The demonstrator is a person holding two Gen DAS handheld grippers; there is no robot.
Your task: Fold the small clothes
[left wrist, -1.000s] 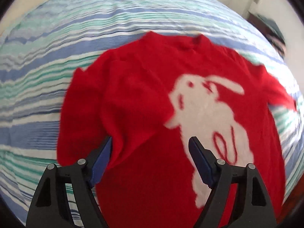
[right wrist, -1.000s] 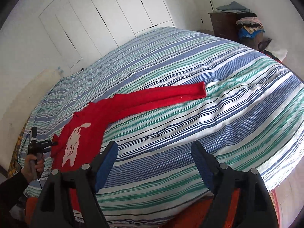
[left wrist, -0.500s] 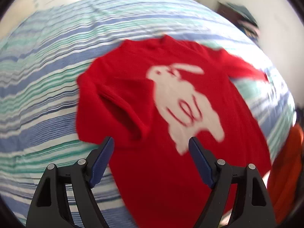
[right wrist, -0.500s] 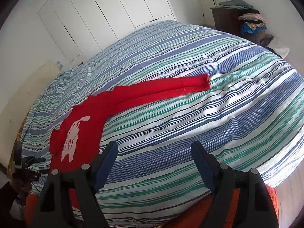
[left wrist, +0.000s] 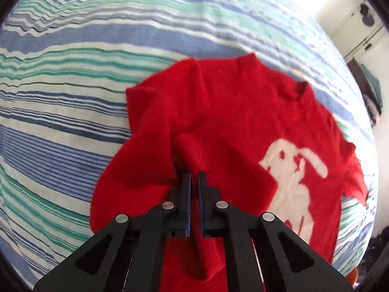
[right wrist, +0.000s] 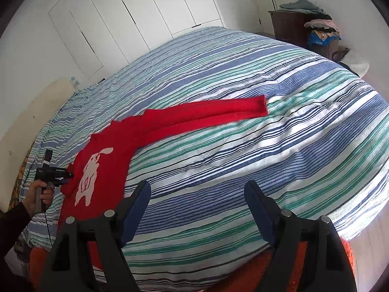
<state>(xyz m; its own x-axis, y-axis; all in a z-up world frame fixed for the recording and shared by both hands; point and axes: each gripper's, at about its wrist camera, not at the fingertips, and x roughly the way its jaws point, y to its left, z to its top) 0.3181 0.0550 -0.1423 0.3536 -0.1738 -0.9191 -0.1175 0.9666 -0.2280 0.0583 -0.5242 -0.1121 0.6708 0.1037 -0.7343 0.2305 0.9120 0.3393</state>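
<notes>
A red sweater (left wrist: pixel 238 126) with a white rabbit (left wrist: pixel 291 170) on its front lies on a bed with a striped cover (left wrist: pixel 73 97) in blue, green and white. The left claw (left wrist: pixel 193 177) is clenched on a bunched fold of the sweater's sleeve, which sits doubled over the near side of the body; a strip of red fabric passes between the two closed fingers and hangs toward the camera. The neck opening (left wrist: pixel 294 90) points away from the claw.

From the right wrist view, the sweater (right wrist: pixel 104 160) lies near the left edge of the bed, and its other sleeve (right wrist: pixel 209 114) stretches out flat across the striped cover (right wrist: pixel 267 158), the cuff toward the middle of the bed. The left claw (right wrist: pixel 66 177) meets the sweater's edge there (the person's hand (right wrist: pixel 41 194) grips its handle). The right claw (right wrist: pixel 197 209) is released, its fingers spread wide, holding nothing, and it hovers over the near edge of the bed, well apart from the sweater.

White closet doors (right wrist: pixel 126 19) stand behind the bed, and a dark dresser (right wrist: pixel 291 24) piled with clothes sits at the far right.
</notes>
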